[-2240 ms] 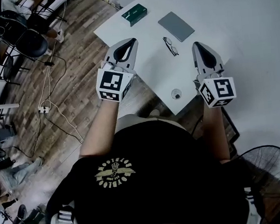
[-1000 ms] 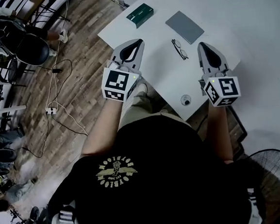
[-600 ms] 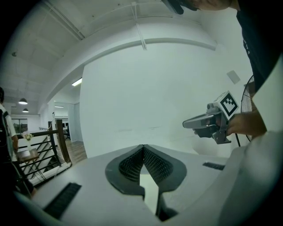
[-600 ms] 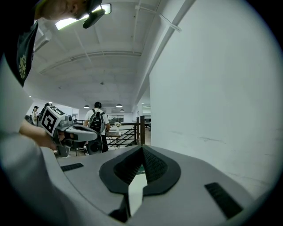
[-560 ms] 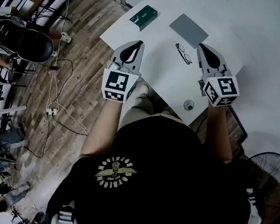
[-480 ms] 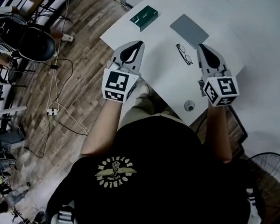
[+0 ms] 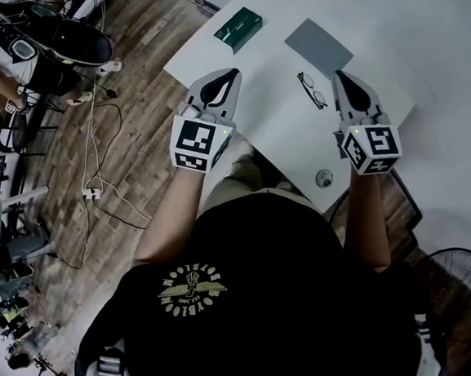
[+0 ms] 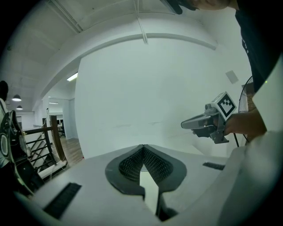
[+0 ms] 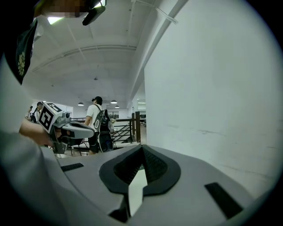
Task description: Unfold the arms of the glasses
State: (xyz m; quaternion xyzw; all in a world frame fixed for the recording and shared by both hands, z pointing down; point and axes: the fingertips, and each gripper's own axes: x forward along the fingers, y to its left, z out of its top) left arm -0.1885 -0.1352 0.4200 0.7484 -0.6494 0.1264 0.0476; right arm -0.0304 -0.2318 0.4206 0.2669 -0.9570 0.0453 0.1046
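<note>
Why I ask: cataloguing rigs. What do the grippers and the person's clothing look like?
The left gripper and right gripper are pale grey wedges tapering to a point, their jaws lined with black ribbed pads. Each carries a white cube with black square markers. The person wears a black short-sleeved T-shirt with a yellowish emblem.

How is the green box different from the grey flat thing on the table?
The green box is dark green; the grey flat thing is plain grey. The green box looks smaller and thicker; the grey flat thing looks wider and thinner. Both are rectangles lying flat on the white table, with nothing touching them.
</note>
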